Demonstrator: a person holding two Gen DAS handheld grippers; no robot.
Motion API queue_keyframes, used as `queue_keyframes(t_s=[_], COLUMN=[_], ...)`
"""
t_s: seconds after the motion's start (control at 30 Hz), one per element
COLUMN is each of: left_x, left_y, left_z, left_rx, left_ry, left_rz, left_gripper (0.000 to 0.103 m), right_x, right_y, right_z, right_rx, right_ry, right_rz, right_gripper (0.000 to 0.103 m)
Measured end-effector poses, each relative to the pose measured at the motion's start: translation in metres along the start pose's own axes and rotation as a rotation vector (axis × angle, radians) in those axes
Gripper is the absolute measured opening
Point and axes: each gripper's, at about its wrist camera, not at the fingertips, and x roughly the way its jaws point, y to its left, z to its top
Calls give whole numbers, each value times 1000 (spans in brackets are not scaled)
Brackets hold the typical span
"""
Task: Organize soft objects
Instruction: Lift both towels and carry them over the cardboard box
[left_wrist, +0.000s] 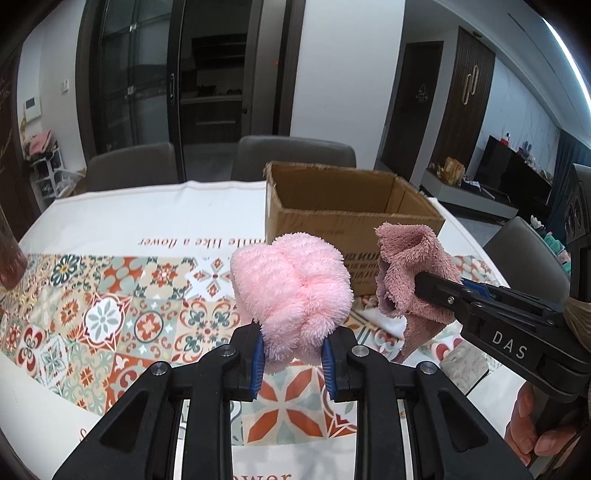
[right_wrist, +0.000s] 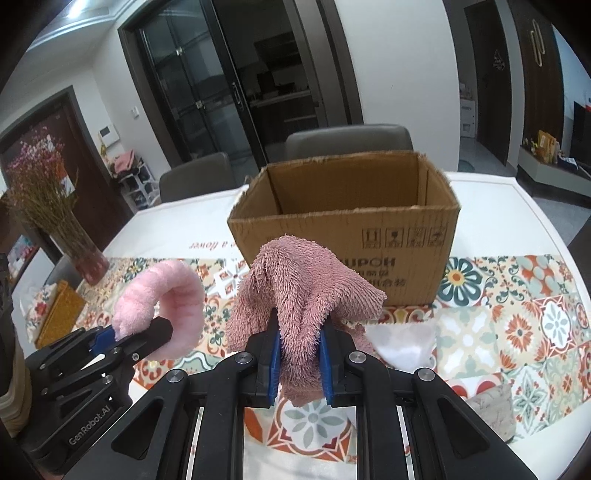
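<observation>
Pink fluffy roll gripped in L claw, mauve cloth in R claw, both near cardboard box.

A patterned tablecloth with bright tile motifs covers the table. Far left stands a vase of dried pink flowers. Grey chairs line the far side, dark glass doors behind them.

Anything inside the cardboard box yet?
The cardboard box is open; only bare inner walls show. Its near wall hides the floor, so I can't tell. Both cloths are outside, held by the left tool and right tool.
</observation>
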Motion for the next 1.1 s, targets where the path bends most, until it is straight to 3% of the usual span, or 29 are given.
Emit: queue_keyframes(t_s=[0.67,1.1], left_x=[-28,-31], left_y=[-27,-43], left_z=[48,86], left_rx=[72,112], left_ry=[-149,-210], left_rz=[-36,-52], left_gripper=[26,26], right_x=[-53,-67], right_y=[-4,-9], right_z=[36,69], right_rx=[-1,-17], right_ry=[-168,-251], right_rz=[-12,-32], right_gripper=[19,19])
